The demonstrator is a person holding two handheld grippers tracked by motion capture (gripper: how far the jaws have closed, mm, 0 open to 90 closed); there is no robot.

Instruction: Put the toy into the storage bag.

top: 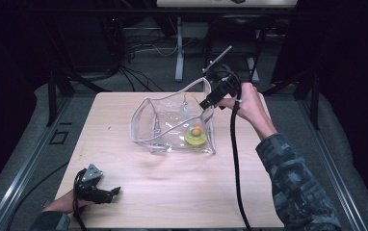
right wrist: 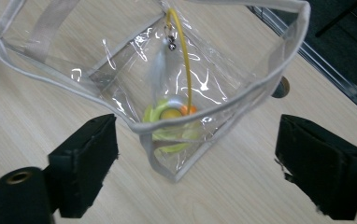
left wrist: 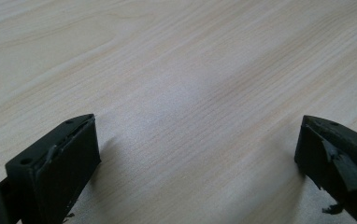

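Observation:
A clear plastic bag (top: 165, 126) with pale trim stands open on the wooden table (top: 172, 192). Inside it lies a yellow-green round toy (top: 195, 136) with an orange ball, and a yellow wire carrying a feather rises from it. My right gripper (top: 206, 104) hovers just above the bag's right rim, open, nothing between its jaws. In the right gripper view (right wrist: 195, 172) the bag (right wrist: 223, 109) and the toy (right wrist: 169, 123) lie below the spread jaws. My left gripper (top: 113, 192) rests low at the table's front left, open. In the left gripper view (left wrist: 197, 154) bare wood (left wrist: 167, 70) lies between its jaws.
The right gripper's black cable (top: 235, 163) hangs down across the table's right side. A small round hole (right wrist: 282, 87) sits in the tabletop near the bag. Beyond the far edge are stand legs (top: 179, 53) and floor cables.

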